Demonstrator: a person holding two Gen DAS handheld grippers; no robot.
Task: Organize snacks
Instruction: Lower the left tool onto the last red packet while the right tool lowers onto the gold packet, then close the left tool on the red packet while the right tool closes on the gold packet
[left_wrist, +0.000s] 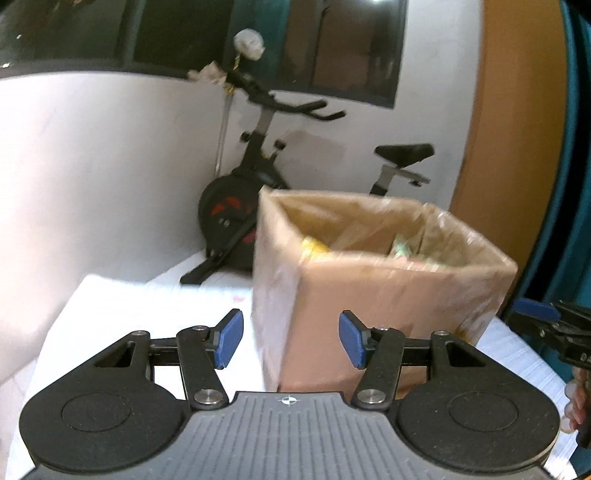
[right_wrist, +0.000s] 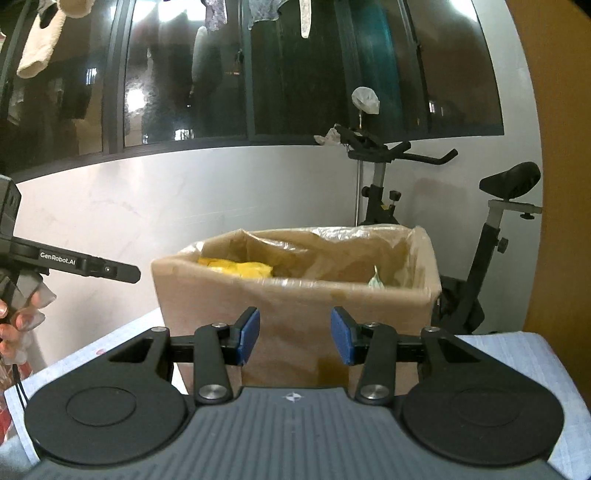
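A cardboard box (left_wrist: 388, 291) lined with clear plastic stands on the white table; it also shows in the right wrist view (right_wrist: 295, 306). Inside lie a yellow snack pack (right_wrist: 236, 266) and a pale green pack (right_wrist: 376, 281); both show blurred in the left wrist view, the yellow pack (left_wrist: 314, 246) and the green pack (left_wrist: 402, 249). My left gripper (left_wrist: 291, 338) is open and empty, just before the box's near corner. My right gripper (right_wrist: 295, 341) is open and empty, facing the box's front wall. The right gripper's blue pad shows at the left view's right edge (left_wrist: 535, 310).
A black exercise bike (right_wrist: 424, 206) stands behind the table against the white wall, below dark windows. The table (left_wrist: 122, 306) has a white cloth. The left tool's body (right_wrist: 74, 262) shows at the right view's left edge. A wooden panel (left_wrist: 517, 129) is at right.
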